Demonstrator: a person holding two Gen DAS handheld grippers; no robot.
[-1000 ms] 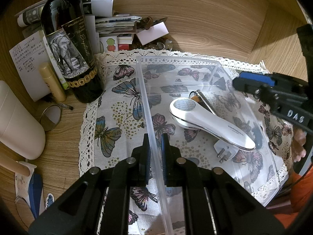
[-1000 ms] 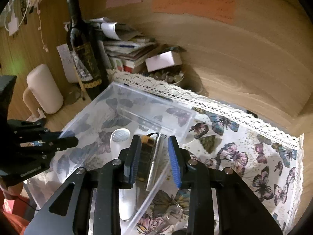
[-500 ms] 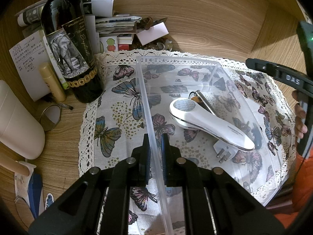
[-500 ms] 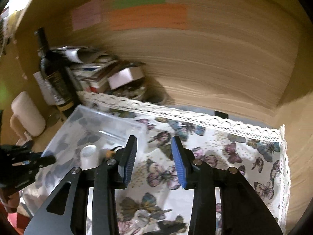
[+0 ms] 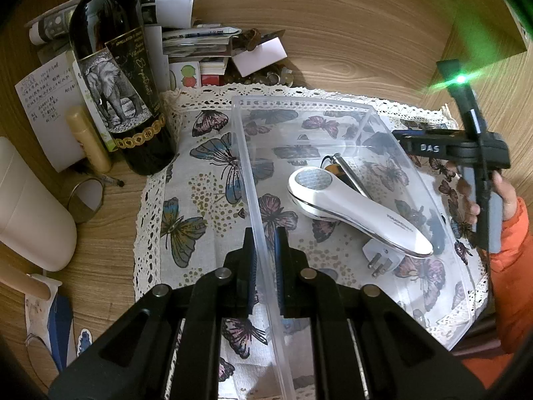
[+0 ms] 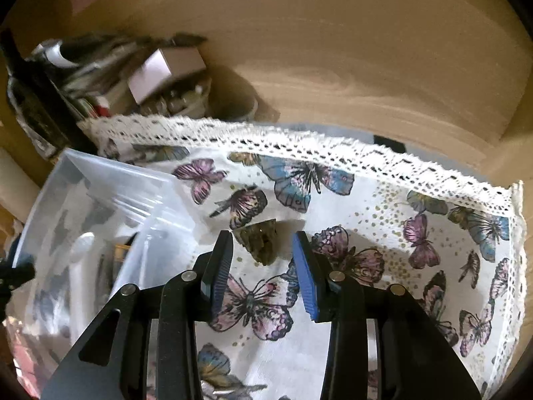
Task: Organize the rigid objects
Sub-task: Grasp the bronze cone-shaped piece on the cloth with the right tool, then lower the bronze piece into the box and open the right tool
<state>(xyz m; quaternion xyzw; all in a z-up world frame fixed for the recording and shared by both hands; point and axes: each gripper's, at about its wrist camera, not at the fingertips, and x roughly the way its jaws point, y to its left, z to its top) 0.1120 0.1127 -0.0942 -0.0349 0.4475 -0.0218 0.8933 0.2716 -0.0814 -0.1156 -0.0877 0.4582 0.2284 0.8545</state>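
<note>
A clear plastic bin (image 5: 299, 106) lies on a butterfly-print cloth (image 5: 200, 206). Inside it are a white handheld appliance (image 5: 353, 210), a white plug adapter (image 5: 379, 256) and a slim metal stick beside a small amber item (image 5: 349, 173). My left gripper (image 5: 265, 243) is shut on the bin's left wall. In the right wrist view my right gripper (image 6: 263, 273) hangs open over the bare cloth (image 6: 383, 206), right of the bin (image 6: 100, 180), with nothing between its fingers. A dark olive shape (image 6: 261, 240) lies just beyond its tips; print or object, I cannot tell. The right gripper (image 5: 409, 140) also shows past the bin's right wall.
A dark wine bottle (image 5: 123, 100) stands left of the cloth, with a cream tube (image 5: 88, 140), notes and stacked papers (image 5: 196, 40) behind. A white rounded container (image 5: 30, 206) and a metal ring (image 5: 83, 196) lie at the left. A wooden wall (image 6: 333, 50) backs the desk. A hand in an orange sleeve (image 5: 509, 233) is at the right.
The right gripper has swung from above the bin's contents out to the right over the cloth and sunk lower, its jaws a little wider. The left gripper and the bin have stayed put.
</note>
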